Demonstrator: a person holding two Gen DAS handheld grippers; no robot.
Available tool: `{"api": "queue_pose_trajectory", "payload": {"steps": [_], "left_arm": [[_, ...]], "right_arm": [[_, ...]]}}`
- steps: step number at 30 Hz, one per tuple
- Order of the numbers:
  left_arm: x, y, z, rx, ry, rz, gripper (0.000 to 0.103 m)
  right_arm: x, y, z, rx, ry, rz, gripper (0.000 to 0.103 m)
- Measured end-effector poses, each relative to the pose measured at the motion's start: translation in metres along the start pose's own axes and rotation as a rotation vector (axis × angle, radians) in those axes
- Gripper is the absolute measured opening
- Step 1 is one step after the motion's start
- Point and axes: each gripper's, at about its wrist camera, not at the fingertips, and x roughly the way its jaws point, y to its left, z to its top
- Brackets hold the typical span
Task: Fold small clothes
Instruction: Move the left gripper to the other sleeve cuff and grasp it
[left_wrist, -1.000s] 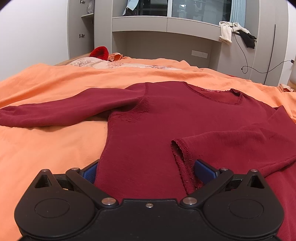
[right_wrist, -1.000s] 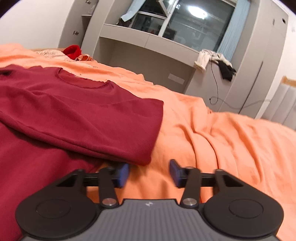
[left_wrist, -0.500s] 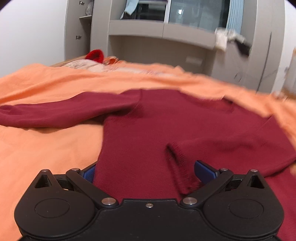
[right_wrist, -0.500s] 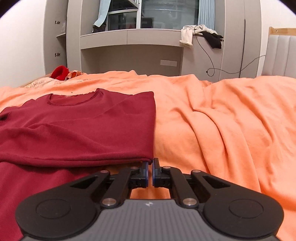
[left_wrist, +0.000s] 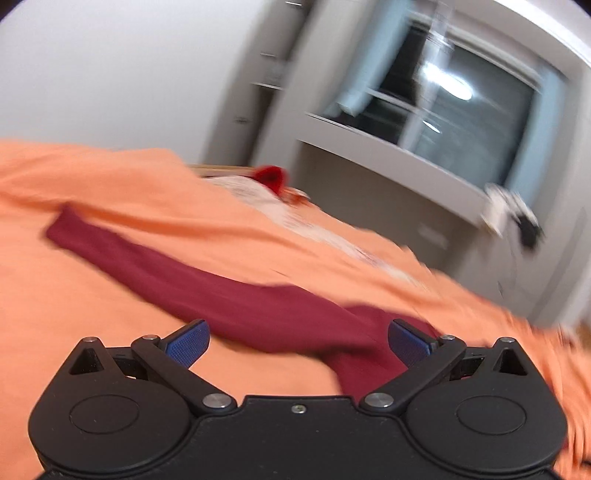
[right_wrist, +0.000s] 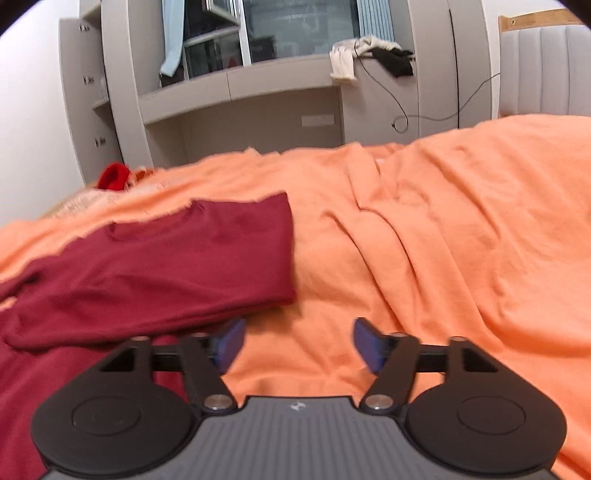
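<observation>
One dark red top (right_wrist: 166, 266) lies on the orange bed cover (right_wrist: 443, 229), one side folded in. Two grippers: left gripper (left_wrist: 297, 341) jaws wide apart, empty, one sleeve (left_wrist: 166, 269) beyond; right gripper (right_wrist: 297, 345) jaws just opened, empty

— What's between the right gripper (right_wrist: 297, 343) fingers?
— Only orange bedsheet (right_wrist: 443, 240); its jaws have just been opening.
— And the maroon shirt (right_wrist: 166, 266)?
— Folded, lying ahead of the left finger (right_wrist: 229, 341), just beside it.
</observation>
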Motion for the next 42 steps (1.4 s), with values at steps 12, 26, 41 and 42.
{"api": "queue_pose_trajectory", "payload": {"steps": [12, 26, 41, 42], "left_arm": [[0.012, 0.110, 0.066, -0.105, 0.053, 0.197, 0.103], [0.073, 0.147, 0.079, -0.182, 0.105, 0.382, 0.102], [0.102, 0.175, 0.081, -0.321, 0.051, 0.397, 0.030], [0.104, 0.175, 0.081, -0.320, 0.059, 0.400, 0.014]], "right_arm": [[-0.060, 0.053, -0.001, -0.062, -0.157, 0.126, 0.103], [-0.033, 0.064, -0.012, -0.119, -0.088, 0.116, 0.103], [-0.017, 0.066, -0.028, -0.172, -0.012, 0.118, 0.103], [-0.016, 0.068, -0.029, -0.178, -0.009, 0.119, 0.103]]}}
